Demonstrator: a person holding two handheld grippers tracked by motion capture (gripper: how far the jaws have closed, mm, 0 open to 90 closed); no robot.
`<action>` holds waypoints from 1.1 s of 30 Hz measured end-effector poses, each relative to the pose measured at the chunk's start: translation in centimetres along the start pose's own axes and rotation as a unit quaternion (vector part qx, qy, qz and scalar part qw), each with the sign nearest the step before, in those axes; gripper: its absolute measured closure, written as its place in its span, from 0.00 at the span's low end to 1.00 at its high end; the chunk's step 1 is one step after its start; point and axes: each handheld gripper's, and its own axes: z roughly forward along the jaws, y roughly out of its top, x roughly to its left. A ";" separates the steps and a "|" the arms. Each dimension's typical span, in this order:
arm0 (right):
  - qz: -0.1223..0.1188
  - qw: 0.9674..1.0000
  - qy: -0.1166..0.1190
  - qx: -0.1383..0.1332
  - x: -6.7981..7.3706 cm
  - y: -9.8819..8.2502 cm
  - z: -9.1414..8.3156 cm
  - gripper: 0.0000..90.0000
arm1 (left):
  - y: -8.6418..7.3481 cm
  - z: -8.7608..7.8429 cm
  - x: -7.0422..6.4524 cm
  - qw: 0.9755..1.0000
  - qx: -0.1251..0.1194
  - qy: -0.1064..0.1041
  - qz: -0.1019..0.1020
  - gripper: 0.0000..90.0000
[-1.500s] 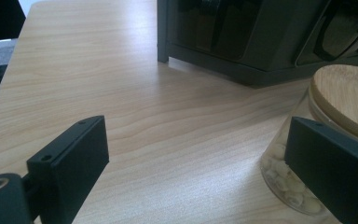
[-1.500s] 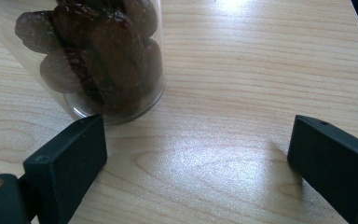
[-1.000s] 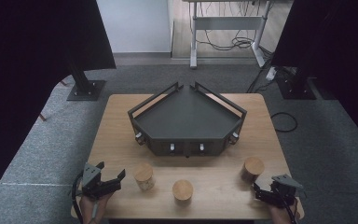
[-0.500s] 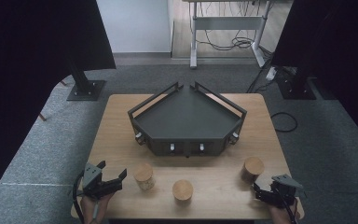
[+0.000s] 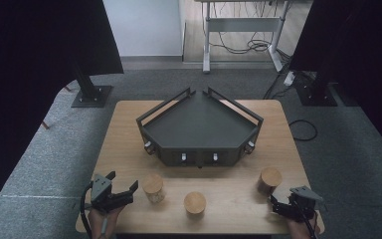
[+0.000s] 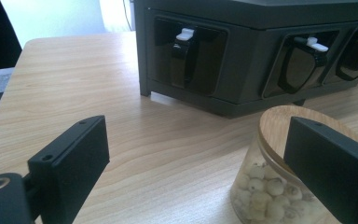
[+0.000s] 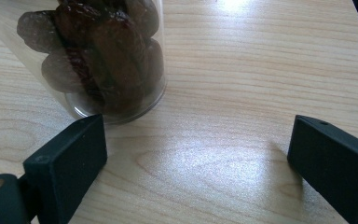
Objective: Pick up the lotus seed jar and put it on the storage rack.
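Right gripper view reveals dark dried fruit in jar (image 7: 102,56); both claws (image 7: 196,158) (image 6: 196,163) gape empty.

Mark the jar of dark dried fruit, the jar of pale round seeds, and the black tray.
Jar of dark dried fruit (image 7: 102,60), right gripper view, glass wall.
Jar of pale round seeds (image 6: 261,186), left gripper view, glass wall.
Black tray (image 5: 199,127), high view, bare floor.
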 end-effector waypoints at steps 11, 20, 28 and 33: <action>0.000 1.000 0.000 0.000 0.0 0.0 0.0 0.04 | 0.2 0.2 -0.6 1.000 -0.002 -0.008 0.006 0.07; 0.000 1.000 0.000 0.000 0.0 0.0 0.0 0.04 | 0.3 0.3 -1.0 1.000 -0.004 -0.013 0.010 0.07; 0.000 1.000 0.000 0.000 0.0 0.0 0.0 0.04 | 0.3 0.5 -1.4 1.000 -0.003 -0.020 0.011 0.07; 0.000 1.000 0.000 0.000 0.0 0.0 0.0 0.04 | 0.3 0.7 -1.5 1.000 -0.002 -0.024 0.012 0.07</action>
